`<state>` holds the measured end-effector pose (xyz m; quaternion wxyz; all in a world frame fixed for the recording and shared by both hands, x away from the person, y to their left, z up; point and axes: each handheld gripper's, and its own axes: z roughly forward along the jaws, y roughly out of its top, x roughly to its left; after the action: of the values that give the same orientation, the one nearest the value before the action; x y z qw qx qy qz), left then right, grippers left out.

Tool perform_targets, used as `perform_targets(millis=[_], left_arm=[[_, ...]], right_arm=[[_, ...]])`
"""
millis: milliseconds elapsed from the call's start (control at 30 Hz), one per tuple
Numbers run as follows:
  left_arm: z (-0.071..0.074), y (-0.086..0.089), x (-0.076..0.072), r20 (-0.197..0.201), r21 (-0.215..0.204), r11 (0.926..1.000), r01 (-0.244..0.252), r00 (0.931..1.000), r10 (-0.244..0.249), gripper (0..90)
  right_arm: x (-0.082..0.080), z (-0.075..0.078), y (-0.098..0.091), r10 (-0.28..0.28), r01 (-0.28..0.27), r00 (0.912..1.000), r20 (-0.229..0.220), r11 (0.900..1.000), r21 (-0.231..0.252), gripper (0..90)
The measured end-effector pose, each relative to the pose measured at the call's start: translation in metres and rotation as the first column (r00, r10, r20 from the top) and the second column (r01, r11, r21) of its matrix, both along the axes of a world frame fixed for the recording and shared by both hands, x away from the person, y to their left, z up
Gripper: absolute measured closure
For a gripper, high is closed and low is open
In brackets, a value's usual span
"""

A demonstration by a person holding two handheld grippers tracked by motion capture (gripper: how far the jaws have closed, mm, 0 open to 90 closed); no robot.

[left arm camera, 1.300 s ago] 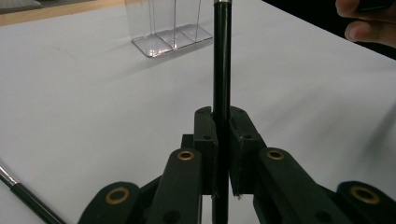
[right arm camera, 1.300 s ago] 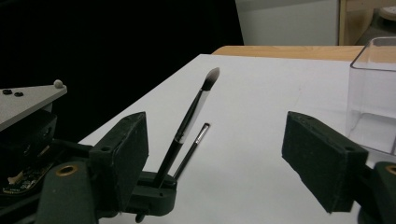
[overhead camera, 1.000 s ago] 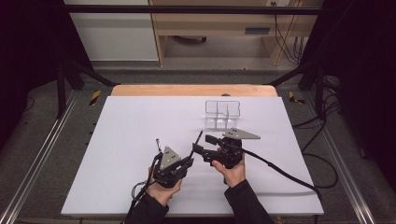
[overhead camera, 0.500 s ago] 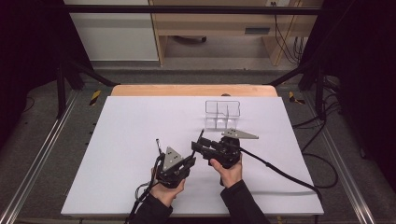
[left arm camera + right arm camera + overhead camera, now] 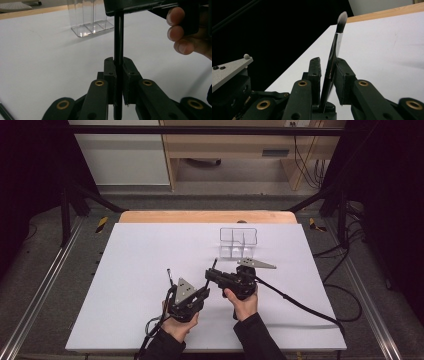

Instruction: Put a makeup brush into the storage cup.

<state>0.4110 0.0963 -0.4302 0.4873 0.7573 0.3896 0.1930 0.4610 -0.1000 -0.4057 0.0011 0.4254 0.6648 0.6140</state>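
Note:
A thin black make-up brush (image 5: 337,42) with a silver ferrule and a pale bristle tip stands between both grippers near the table's front middle. My left gripper (image 5: 118,65) is shut on the lower handle of the brush (image 5: 118,45), which rises to the right gripper above it. My right gripper (image 5: 328,63) has just been closing around the handle. Its pads stand very near the handle, with a sliver of gap on one side. In the high view the left gripper (image 5: 204,292) and right gripper (image 5: 207,276) meet tip to tip, and the brush (image 5: 214,265) pokes up behind them.
A clear acrylic organiser (image 5: 238,242) with upright compartments stands on the white table (image 5: 125,260) behind the grippers, and is also seen as the organiser (image 5: 87,22). A thin dark stick (image 5: 169,273) lies left of the left gripper. A black cable (image 5: 300,302) trails right.
The right gripper's jaws have narrowed around the brush handle. Both hands have stayed where they were, and the left gripper keeps its hold.

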Motion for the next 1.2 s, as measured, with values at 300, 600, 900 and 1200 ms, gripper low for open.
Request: perform_targets(millis=[300, 600, 900, 1200], left_arm=[[0.0, -0.001, -0.001, 0.007, 0.001, 1.0, 0.003, 1.0, -0.003, 82.8], [0.002, 0.001, 0.0, 0.005, 0.02, 0.9977, 0.065, 0.9979, -0.065, 65.6], [0.006, 0.016, 0.0, 0.032, 0.042, 0.9913, 0.124, 0.9916, -0.126, 38.8], [0.007, 0.032, 0.0, 0.03, 0.055, 0.9863, 0.155, 0.9871, -0.157, 22.9]], right_arm=[[-0.002, 0.001, 0.0, 0.006, -0.006, 1.0, 0.007, 0.9998, 0.02, 83.7], [-0.004, 0.004, -0.002, 0.011, -0.012, 0.9994, 0.032, 0.9997, 0.021, 84.2], [-0.005, 0.01, -0.008, -0.027, 0.028, 0.9956, 0.09, 0.9995, -0.013, 84.1], [-0.006, 0.011, -0.013, -0.039, 0.043, 0.9925, 0.116, 0.9984, -0.036, 84.1]])
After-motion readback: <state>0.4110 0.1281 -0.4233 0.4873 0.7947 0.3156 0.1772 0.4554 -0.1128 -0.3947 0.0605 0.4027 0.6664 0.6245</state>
